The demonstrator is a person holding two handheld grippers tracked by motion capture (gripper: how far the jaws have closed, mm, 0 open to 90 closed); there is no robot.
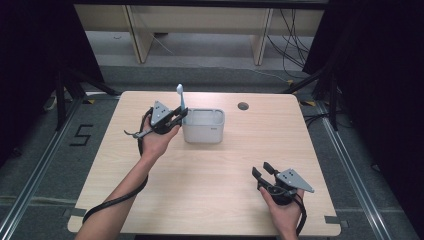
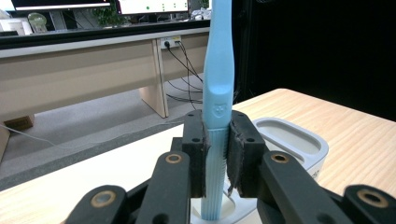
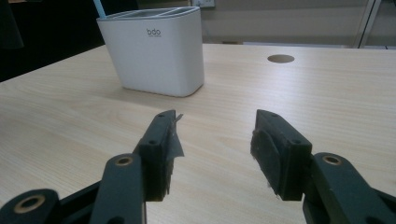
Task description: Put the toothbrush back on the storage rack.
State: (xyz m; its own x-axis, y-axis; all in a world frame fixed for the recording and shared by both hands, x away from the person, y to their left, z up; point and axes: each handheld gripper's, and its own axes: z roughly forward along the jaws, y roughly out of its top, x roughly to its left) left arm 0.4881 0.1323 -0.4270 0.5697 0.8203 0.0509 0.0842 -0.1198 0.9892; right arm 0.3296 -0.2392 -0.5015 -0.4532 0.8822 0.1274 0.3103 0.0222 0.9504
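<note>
A white holder box (image 1: 203, 126) (image 2: 292, 142) (image 3: 153, 52) stands near the middle of the wooden table (image 1: 210, 170). My left gripper (image 1: 181, 115) (image 2: 217, 154) is shut on a light blue toothbrush (image 1: 181, 98) (image 2: 217, 84), held upright at the box's left end, with its lower end down at the box's rim. In the right gripper view a sliver of the toothbrush (image 3: 98, 7) rises behind the box. My right gripper (image 1: 263, 172) (image 3: 214, 144) rests low at the table's near right, open, nothing between its jaws, facing the box.
A round cable hole (image 1: 243, 106) (image 3: 280, 59) sits in the table's far right part. Beyond the table stands a pale desk (image 1: 200, 25) with cables (image 1: 292, 45) hanging behind it. Dark curtains flank both sides.
</note>
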